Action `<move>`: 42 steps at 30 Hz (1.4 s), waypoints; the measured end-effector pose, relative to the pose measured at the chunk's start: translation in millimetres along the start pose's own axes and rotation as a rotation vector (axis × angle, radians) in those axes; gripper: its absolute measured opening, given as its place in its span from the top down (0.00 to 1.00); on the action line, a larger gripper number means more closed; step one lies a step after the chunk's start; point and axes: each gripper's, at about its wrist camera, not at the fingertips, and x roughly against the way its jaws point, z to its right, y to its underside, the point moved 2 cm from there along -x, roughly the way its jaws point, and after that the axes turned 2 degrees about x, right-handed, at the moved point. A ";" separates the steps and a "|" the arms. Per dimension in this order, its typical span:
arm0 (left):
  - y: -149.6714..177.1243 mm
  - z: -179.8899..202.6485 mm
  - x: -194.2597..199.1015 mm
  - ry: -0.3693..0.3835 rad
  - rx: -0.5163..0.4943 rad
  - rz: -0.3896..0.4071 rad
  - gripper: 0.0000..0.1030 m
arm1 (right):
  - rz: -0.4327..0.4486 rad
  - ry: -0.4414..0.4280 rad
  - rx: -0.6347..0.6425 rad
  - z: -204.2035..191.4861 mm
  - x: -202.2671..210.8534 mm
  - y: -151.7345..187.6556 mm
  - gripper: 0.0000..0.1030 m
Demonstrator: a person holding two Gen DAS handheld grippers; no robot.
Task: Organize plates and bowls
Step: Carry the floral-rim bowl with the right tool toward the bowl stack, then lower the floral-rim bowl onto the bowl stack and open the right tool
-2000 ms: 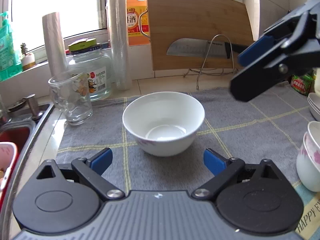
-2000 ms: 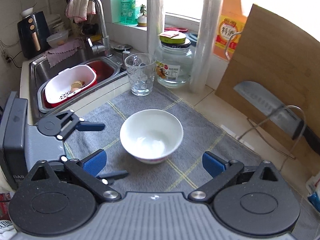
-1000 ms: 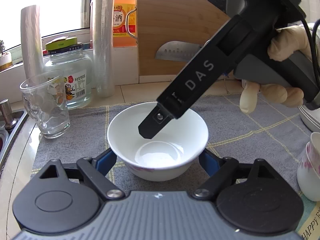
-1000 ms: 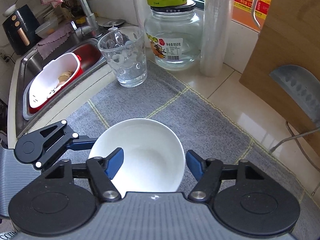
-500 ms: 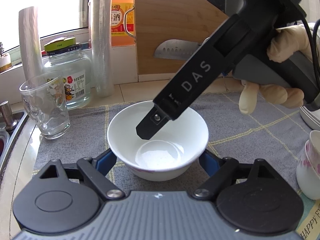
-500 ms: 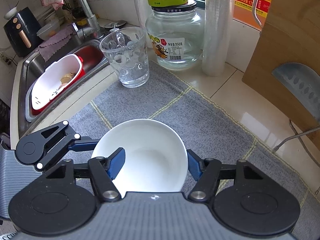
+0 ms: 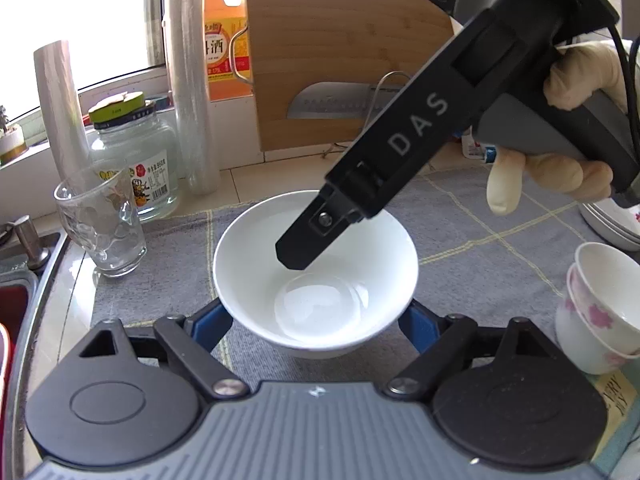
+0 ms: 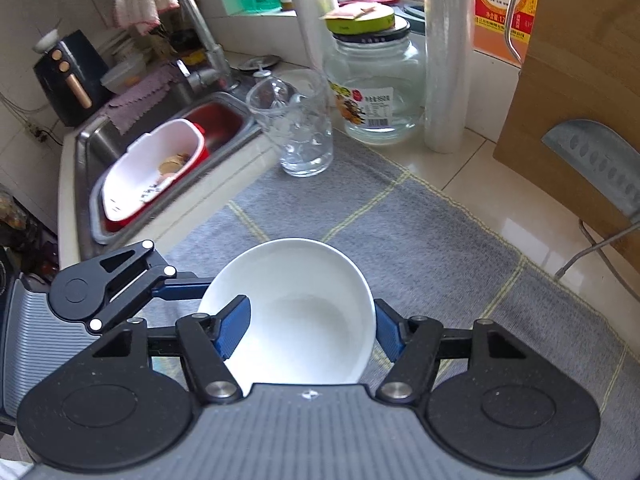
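Note:
A white bowl (image 7: 316,272) sits on the grey checked mat (image 7: 480,220). My left gripper (image 7: 316,320) straddles it, one blue pad on each side of its base; contact is unclear. My right gripper (image 8: 308,330) has one finger (image 8: 232,326) inside the bowl (image 8: 304,312) and the other outside its right wall, pinching the rim. In the left wrist view the right gripper's finger (image 7: 320,232) dips into the bowl. Two stacked flowered white bowls (image 7: 604,304) stand at the right, and stacked plates (image 7: 612,220) lie behind them.
A glass cup (image 7: 100,224), a glass jar (image 7: 132,160), film rolls (image 7: 192,80), a cutting board (image 7: 348,60) and a cleaver (image 7: 332,104) line the back. The sink (image 8: 160,152) with a red-and-white basin lies to the left.
Both grippers moved in on the bowl. The right gripper's fingers closed onto the bowl's rim. The bowl now looks slightly raised and tilted.

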 end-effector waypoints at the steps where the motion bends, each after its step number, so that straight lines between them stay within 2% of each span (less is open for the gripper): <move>1: -0.5 1.7 2.6 0.000 -0.002 -0.004 0.14 | 0.003 -0.003 -0.001 -1.7 2.9 1.5 0.31; 19: 1.6 51.5 50.7 -0.001 -0.029 0.001 0.14 | 0.060 -0.017 -0.010 -24.2 63.6 45.3 0.31; 30: 5.5 91.0 69.6 0.008 -0.057 0.001 0.14 | 0.086 -0.016 -0.026 -18.7 98.7 83.3 0.31; 42: 1.3 136.7 73.3 0.044 -0.087 0.019 0.14 | 0.109 0.025 -0.035 -4.2 140.7 120.7 0.31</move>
